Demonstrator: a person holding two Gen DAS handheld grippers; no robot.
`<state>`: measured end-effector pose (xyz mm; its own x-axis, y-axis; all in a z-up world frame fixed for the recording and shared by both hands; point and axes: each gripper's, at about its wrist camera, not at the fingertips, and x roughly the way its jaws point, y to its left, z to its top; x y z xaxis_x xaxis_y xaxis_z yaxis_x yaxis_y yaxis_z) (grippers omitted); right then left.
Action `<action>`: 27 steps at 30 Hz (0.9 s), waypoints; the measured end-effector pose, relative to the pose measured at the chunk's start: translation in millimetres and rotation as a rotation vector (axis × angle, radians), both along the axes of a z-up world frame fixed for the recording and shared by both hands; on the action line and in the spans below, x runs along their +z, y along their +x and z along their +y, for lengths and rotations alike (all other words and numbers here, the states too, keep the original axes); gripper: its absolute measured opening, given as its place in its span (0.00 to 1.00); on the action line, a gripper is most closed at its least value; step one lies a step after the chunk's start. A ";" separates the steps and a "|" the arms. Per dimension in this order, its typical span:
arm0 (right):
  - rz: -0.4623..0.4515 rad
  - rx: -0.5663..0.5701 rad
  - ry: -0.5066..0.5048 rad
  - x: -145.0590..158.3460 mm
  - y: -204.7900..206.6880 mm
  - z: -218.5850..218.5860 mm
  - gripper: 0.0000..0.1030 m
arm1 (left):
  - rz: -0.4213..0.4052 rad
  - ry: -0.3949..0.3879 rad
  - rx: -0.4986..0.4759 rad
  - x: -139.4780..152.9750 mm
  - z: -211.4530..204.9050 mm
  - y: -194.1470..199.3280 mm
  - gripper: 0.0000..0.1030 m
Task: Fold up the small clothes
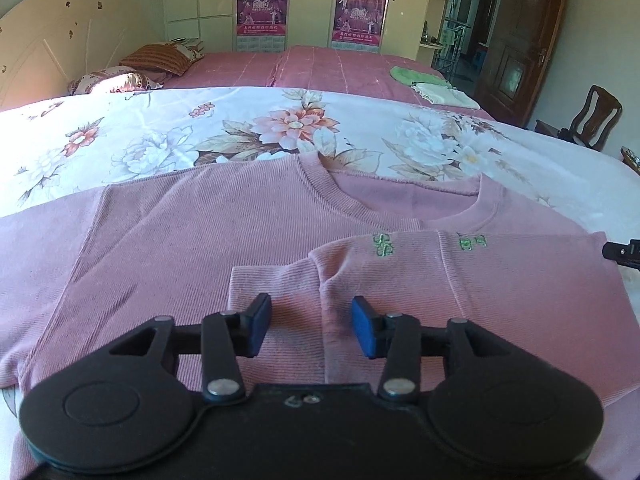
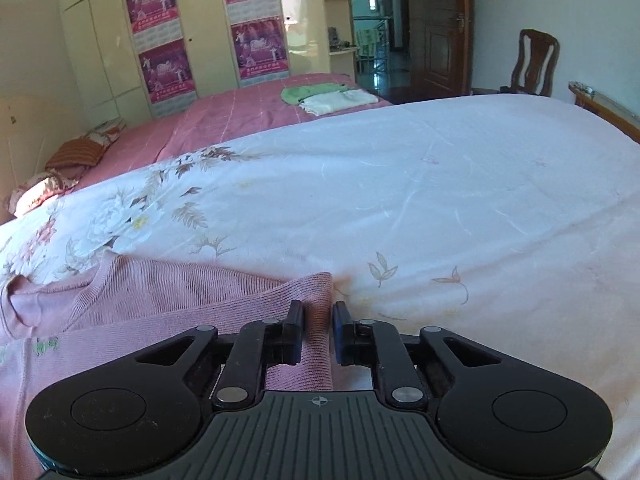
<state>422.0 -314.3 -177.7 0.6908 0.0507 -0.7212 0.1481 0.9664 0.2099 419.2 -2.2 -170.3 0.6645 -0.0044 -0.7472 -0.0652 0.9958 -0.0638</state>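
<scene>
Two blue-padded fingers of the left gripper stand apart above the pink ribbed knit sweater, which lies flat on the white floral bedsheet, clamping nothing. In the right wrist view, the right gripper pinches a ridge of the sweater's edge between nearly closed pads, beside bare sheet.

Sweater on bedspread — pillows behind.
</scene>
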 end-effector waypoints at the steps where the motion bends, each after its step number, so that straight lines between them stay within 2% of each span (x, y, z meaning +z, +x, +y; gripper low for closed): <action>1: -0.016 0.017 -0.027 6.8 -6.9 5.6 0.16 | -0.017 0.001 0.007 2.9 1.6 -4.3 0.81; 2: -0.024 0.046 -0.033 11.9 -13.8 11.6 0.16 | -0.028 0.008 0.020 4.6 3.5 -8.4 0.89; 5: -0.032 0.136 -0.008 26.7 -35.4 37.8 0.19 | -0.022 -0.006 0.037 11.4 14.1 -19.9 0.87; 6: -0.039 0.164 -0.007 30.2 -40.7 49.1 0.26 | -0.019 -0.016 0.039 13.7 18.7 -24.4 0.87; 7: -0.048 0.189 -0.007 34.2 -48.8 60.6 0.44 | -0.017 -0.018 0.046 16.5 24.7 -29.8 0.87; 9: -0.059 0.243 0.005 39.3 -61.0 87.1 0.59 | -0.013 -0.014 0.070 20.8 39.6 -40.8 0.87; 15: -0.065 0.369 0.041 45.4 -83.7 163.9 0.59 | -0.005 -0.002 0.201 31.9 112.9 -84.9 0.87; 21: -0.059 0.456 0.078 53.6 -98.3 232.9 0.59 | 0.004 -0.125 0.409 33.4 216.5 -134.2 0.87; 27: -0.066 0.537 0.095 58.1 -106.8 300.4 0.59 | 0.028 -0.175 0.577 24.5 305.9 -165.3 0.81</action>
